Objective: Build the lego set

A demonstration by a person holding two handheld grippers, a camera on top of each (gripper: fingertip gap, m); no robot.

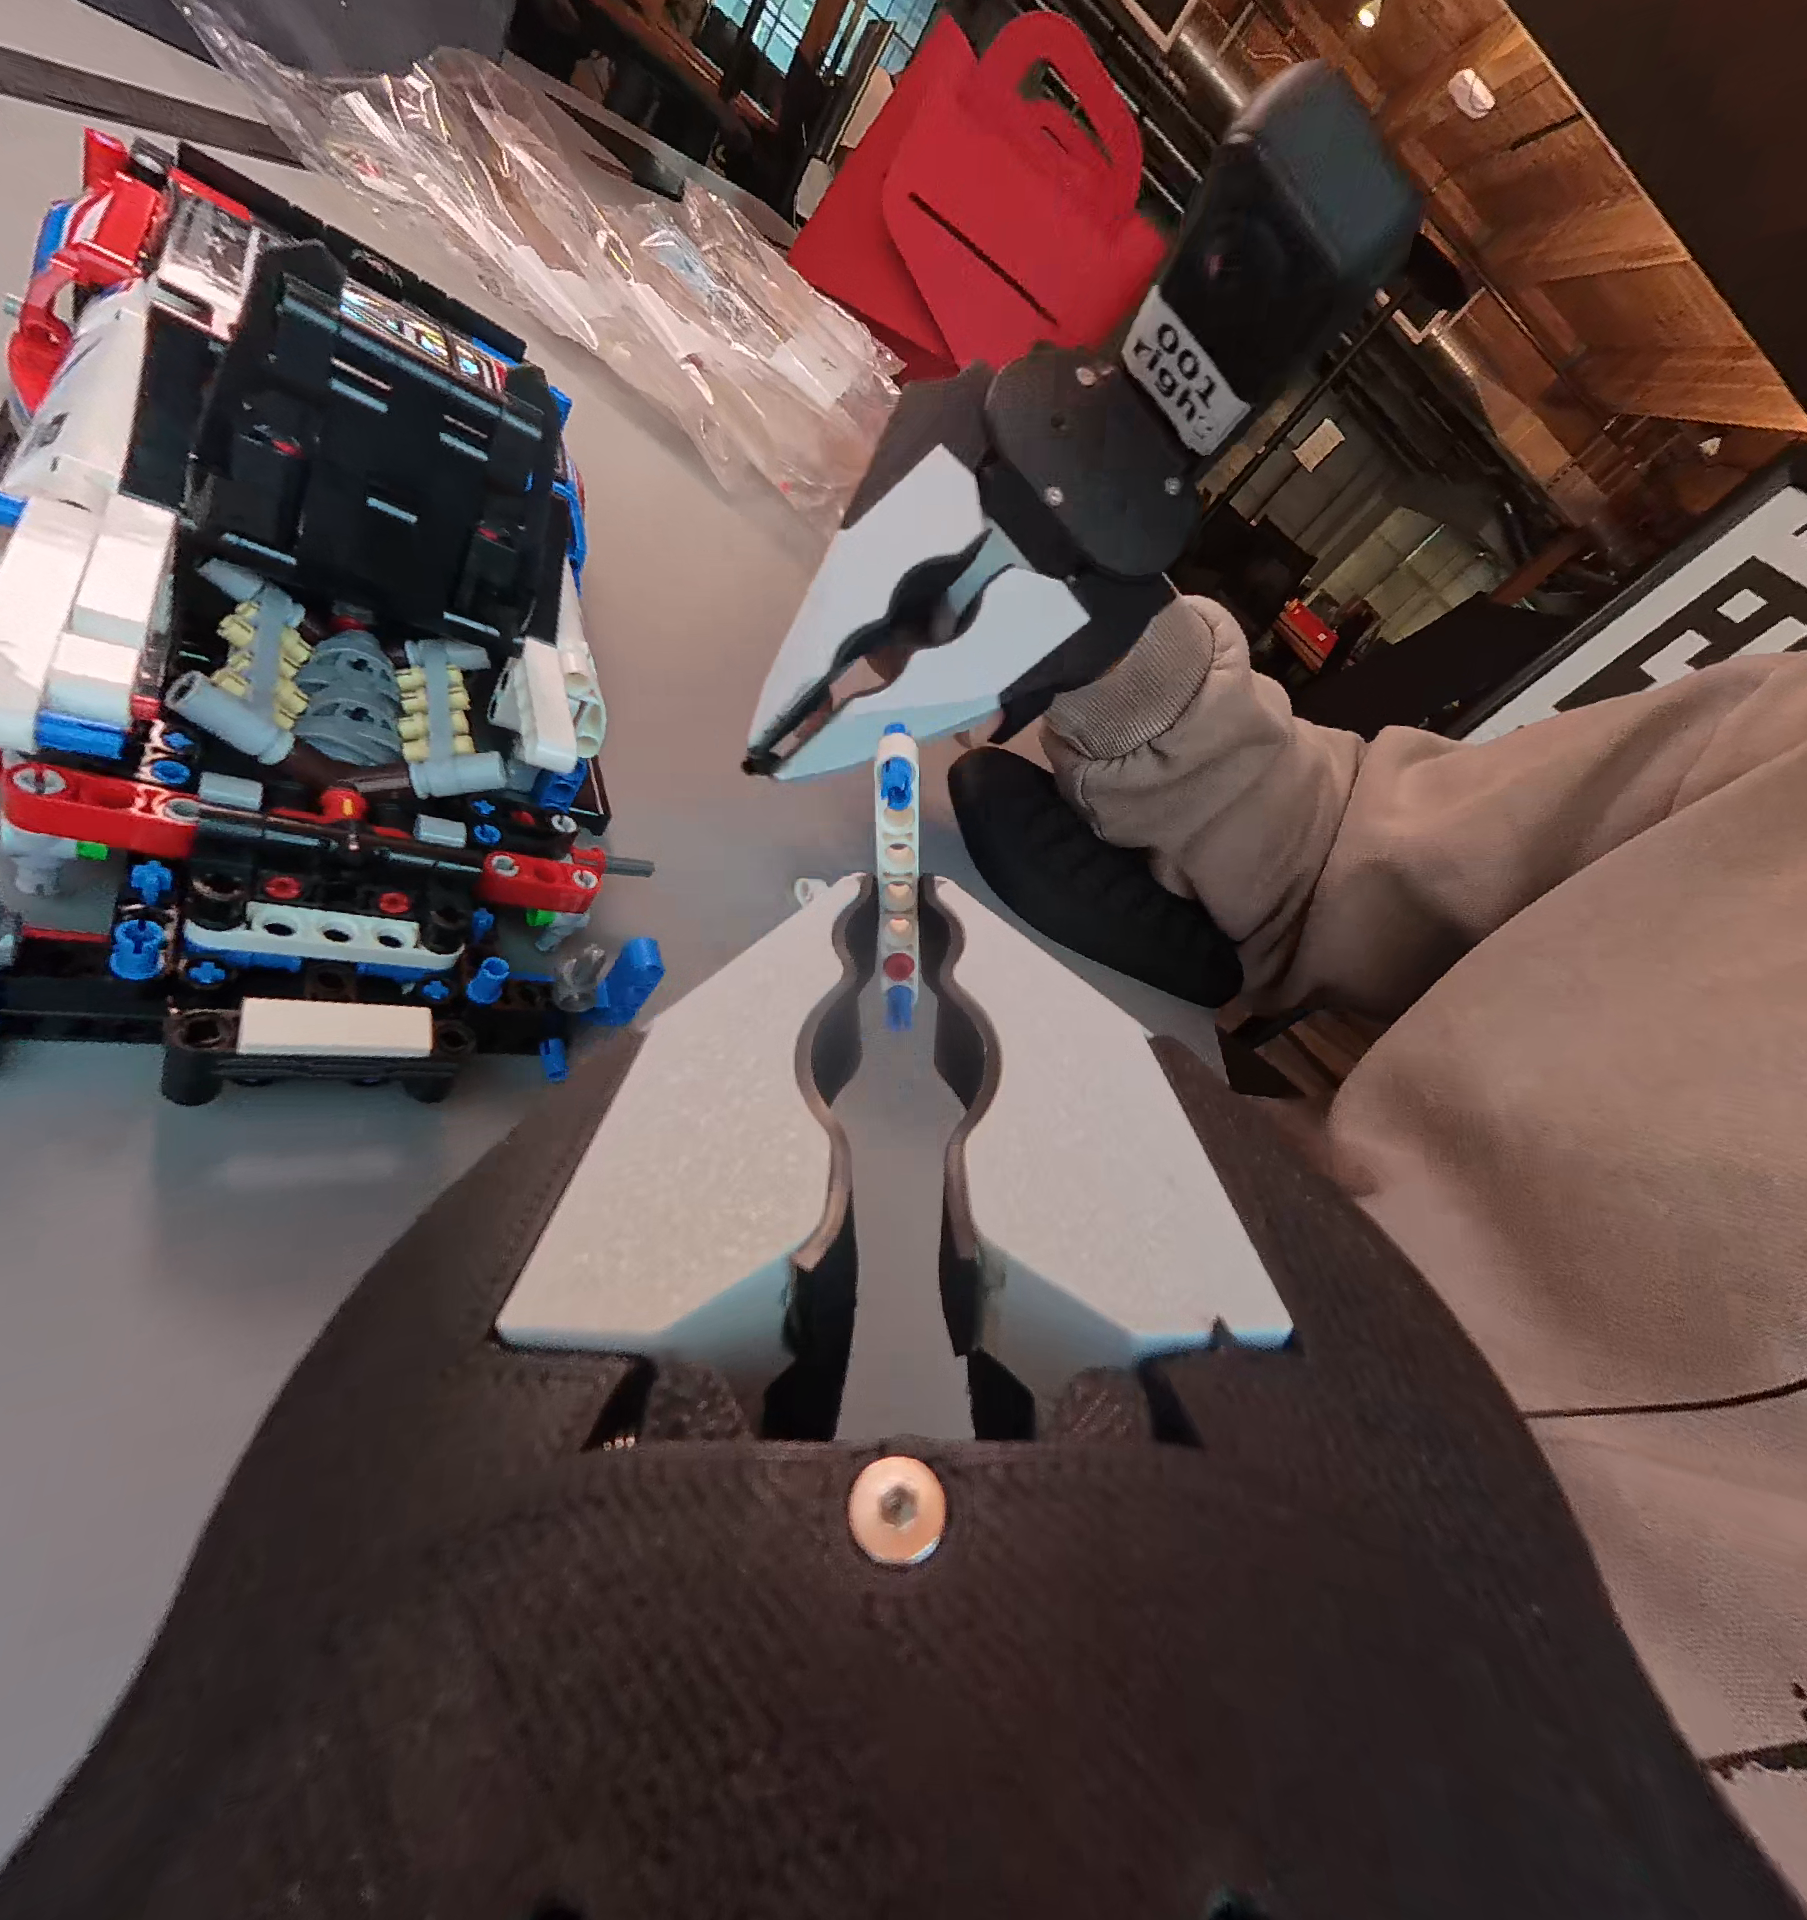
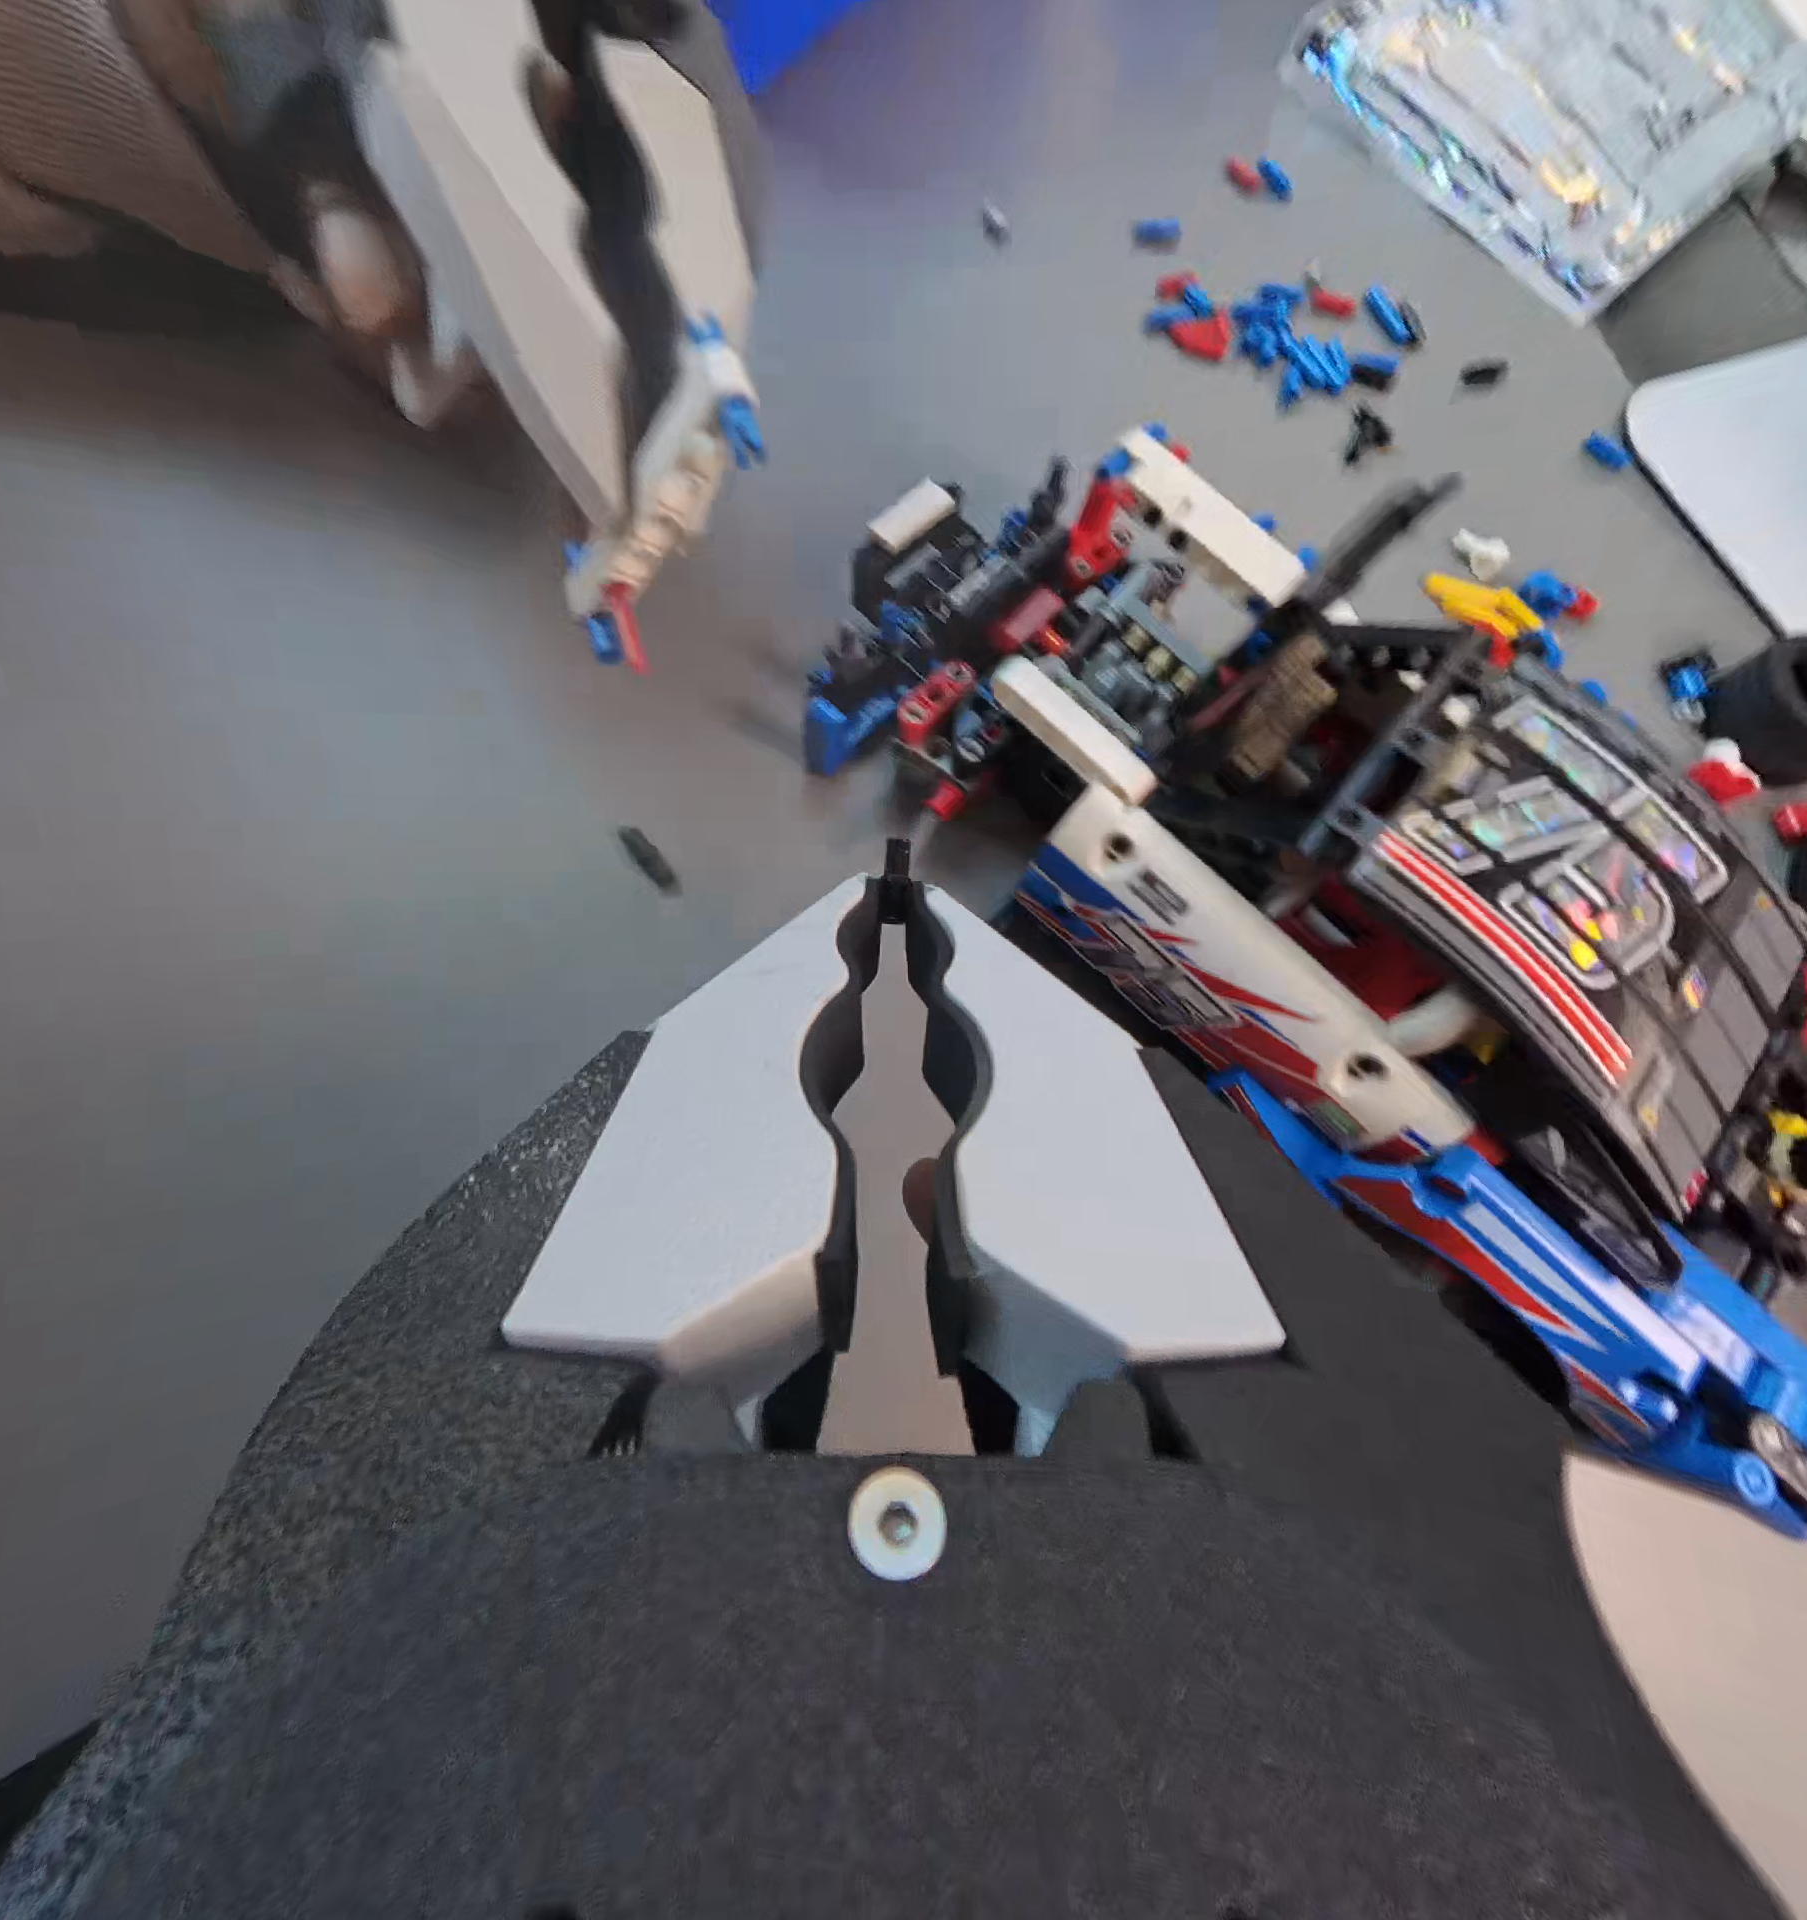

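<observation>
So the left gripper (image 1: 894,899) pinches a white beam (image 1: 897,831) with blue pins, held above the grey table (image 1: 151,1247). The right gripper (image 2: 894,899) clamps a tiny black pin (image 2: 896,883). The half-built car (image 1: 265,644) sits mid-table.

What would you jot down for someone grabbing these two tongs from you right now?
Left tongs: shut on a white beam with blue pins and a red one, held above the table.
Right tongs: shut on a small black pin, tip close to the beam.
The car model sits partly built on the grey table; loose pieces lie beyond it.
Left: probably fit the pin into the beam, then attach the beam to the car.
</observation>
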